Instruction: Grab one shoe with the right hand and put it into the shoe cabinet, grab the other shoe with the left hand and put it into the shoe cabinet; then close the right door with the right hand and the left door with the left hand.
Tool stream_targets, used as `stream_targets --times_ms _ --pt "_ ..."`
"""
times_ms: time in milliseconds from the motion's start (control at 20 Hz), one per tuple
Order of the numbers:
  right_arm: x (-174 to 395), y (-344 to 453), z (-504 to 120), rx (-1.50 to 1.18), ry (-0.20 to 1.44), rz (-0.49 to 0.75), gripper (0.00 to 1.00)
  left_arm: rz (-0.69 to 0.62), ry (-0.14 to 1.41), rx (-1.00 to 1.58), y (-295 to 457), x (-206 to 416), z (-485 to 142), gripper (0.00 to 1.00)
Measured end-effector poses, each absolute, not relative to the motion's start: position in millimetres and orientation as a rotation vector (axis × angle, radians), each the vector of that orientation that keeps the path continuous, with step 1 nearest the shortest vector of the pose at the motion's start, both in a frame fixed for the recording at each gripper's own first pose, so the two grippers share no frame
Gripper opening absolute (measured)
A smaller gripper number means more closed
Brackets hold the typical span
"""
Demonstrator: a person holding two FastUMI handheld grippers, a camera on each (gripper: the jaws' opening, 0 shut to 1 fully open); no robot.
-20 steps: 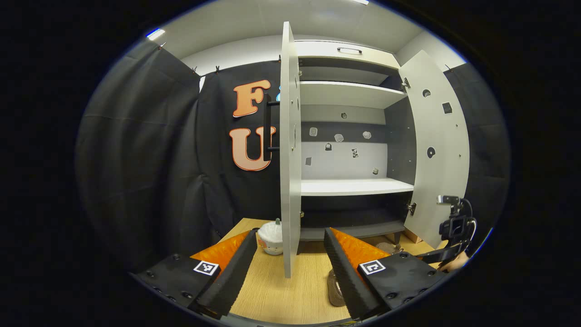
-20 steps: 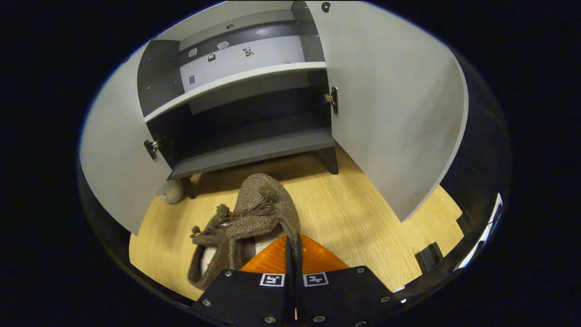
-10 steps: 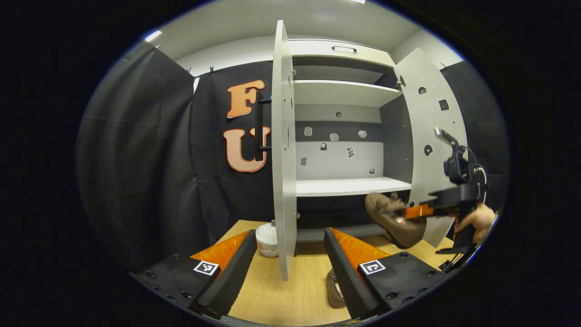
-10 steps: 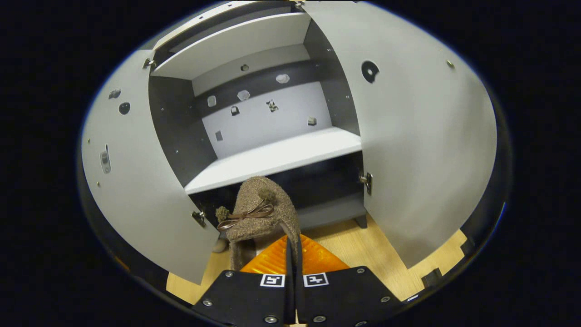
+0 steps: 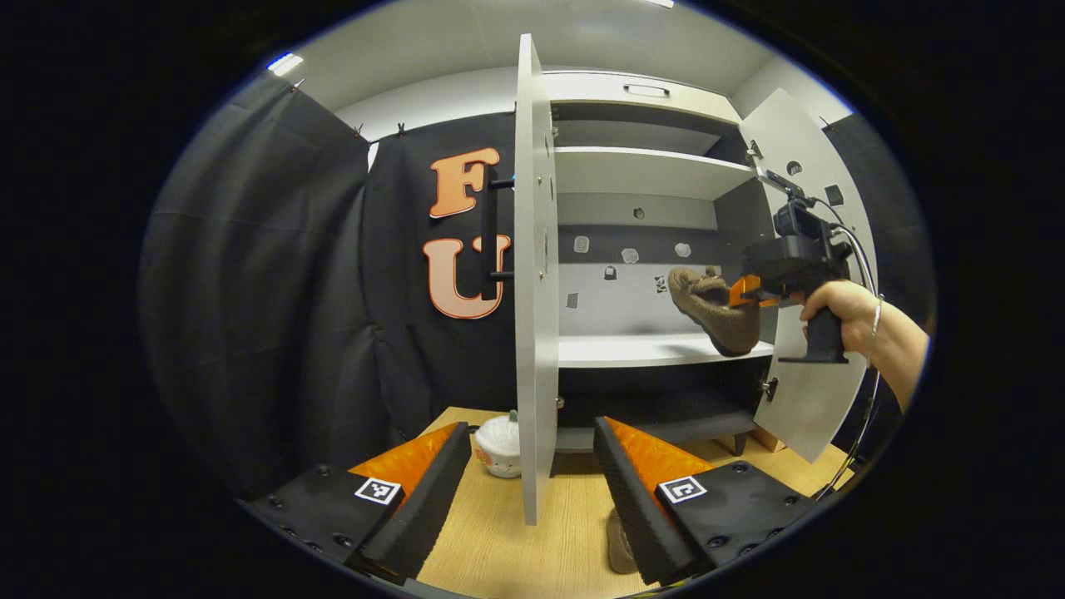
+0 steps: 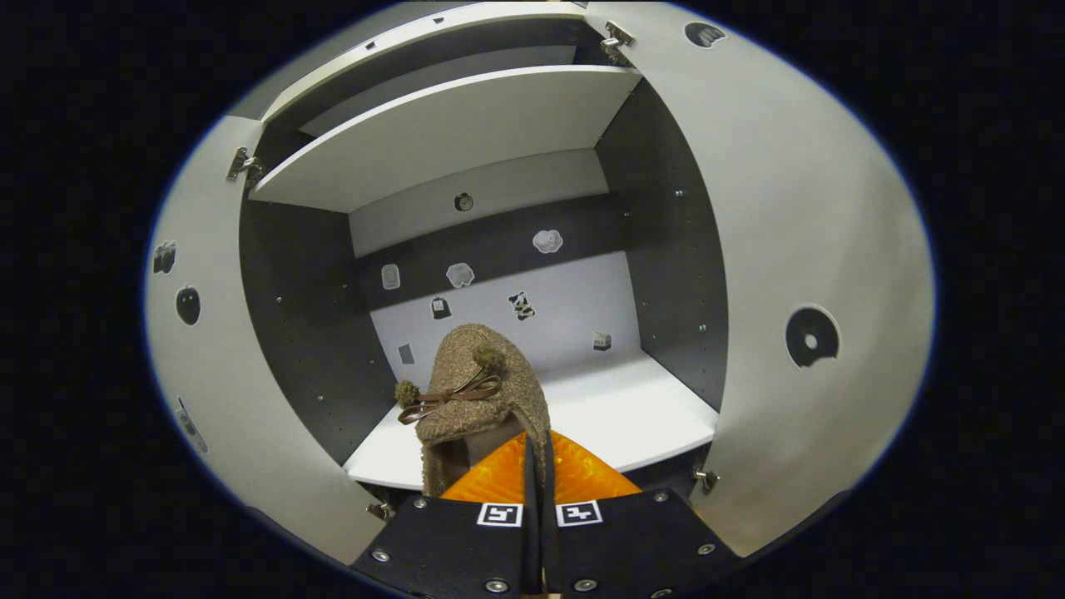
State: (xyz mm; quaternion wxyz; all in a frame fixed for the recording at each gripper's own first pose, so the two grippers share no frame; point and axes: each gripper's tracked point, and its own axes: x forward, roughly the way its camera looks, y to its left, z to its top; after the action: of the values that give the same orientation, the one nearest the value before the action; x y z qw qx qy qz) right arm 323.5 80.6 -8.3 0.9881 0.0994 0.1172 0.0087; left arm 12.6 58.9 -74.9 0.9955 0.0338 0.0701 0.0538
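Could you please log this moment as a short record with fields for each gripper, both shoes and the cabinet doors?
right gripper: shut on the brown shoe, held up in front of the middle shelf
left gripper: open, holding nothing, low over the wooden floor
other shoe: on the floor, partly hidden behind the left gripper's finger
left door: open, seen edge-on
right door: open
task stage: first shoe not yet set down

Lighting's pretty even and bright, coming from ceiling strips (image 5: pixel 285 61) up top. White shelf (image 6: pixel 616 412) nearly blows out, while the dark lower compartment (image 5: pixel 657 399) sits in deep shadow. Heavy fisheye bending on the doors (image 6: pixel 799 274) near edges. Everything's sharp, no real blur.
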Motion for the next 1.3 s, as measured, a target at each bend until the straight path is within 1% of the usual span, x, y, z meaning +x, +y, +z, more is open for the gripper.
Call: stream_targets --times_ms 150,200,250,350,500,650,750,800,850,900,950,1000,1050,1250,1300 --pt "372 81 -12 0.177 0.235 -0.014 0.0 0.127 0.146 0.061 66 19 -78 0.96" --pt "383 78 -14 0.169 0.24 -0.025 0.0 0.134 0.149 0.064 69 22 -78 0.94" --pt "394 77 -19 0.165 0.251 -0.035 0.0 0.142 0.15 0.065 72 24 -78 0.97" --pt "413 77 -36 0.166 0.294 -0.054 0.01 0.153 0.157 0.062 77 28 -81 0.97" --pt "432 73 -63 0.156 0.355 -0.082 0.0 0.167 0.17 0.06 83 34 -82 0.97" --pt "438 71 -66 0.164 0.361 -0.086 0.02 0.174 0.184 0.059 86 34 -85 0.97" --pt "439 69 -62 0.171 0.349 -0.082 0.06 0.174 0.184 0.058 86 35 -84 0.97" --pt "439 69 -56 0.173 0.331 -0.078 0.09 0.173 0.181 0.06 85 34 -83 0.94" --pt "437 69 -48 0.177 0.309 -0.075 0.12 0.17 0.177 0.061 84 34 -83 0.94" --pt "434 68 -42 0.179 0.294 -0.075 0.14 0.166 0.177 0.063 83 34 -83 0.97" --pt "429 66 -36 0.172 0.278 -0.071 0.15 0.164 0.178 0.064 81 33 -84 0.94" --pt "421 67 -29 0.156 0.262 -0.06 0.19 0.16 0.178 0.062 79 32 -84 0.97" --pt "412 67 -23 0.139 0.244 -0.051 0.22 0.153 0.177 0.058 76 31 -85 0.97" --pt "362 71 -1 0.091 0.17 -0.006 0.39 0.128 0.189 0.05 64 22 -93 0.96" --pt "348 71 2 0.087 0.158 0.003 0.48 0.123 0.198 0.05 61 21 -97 0.97"
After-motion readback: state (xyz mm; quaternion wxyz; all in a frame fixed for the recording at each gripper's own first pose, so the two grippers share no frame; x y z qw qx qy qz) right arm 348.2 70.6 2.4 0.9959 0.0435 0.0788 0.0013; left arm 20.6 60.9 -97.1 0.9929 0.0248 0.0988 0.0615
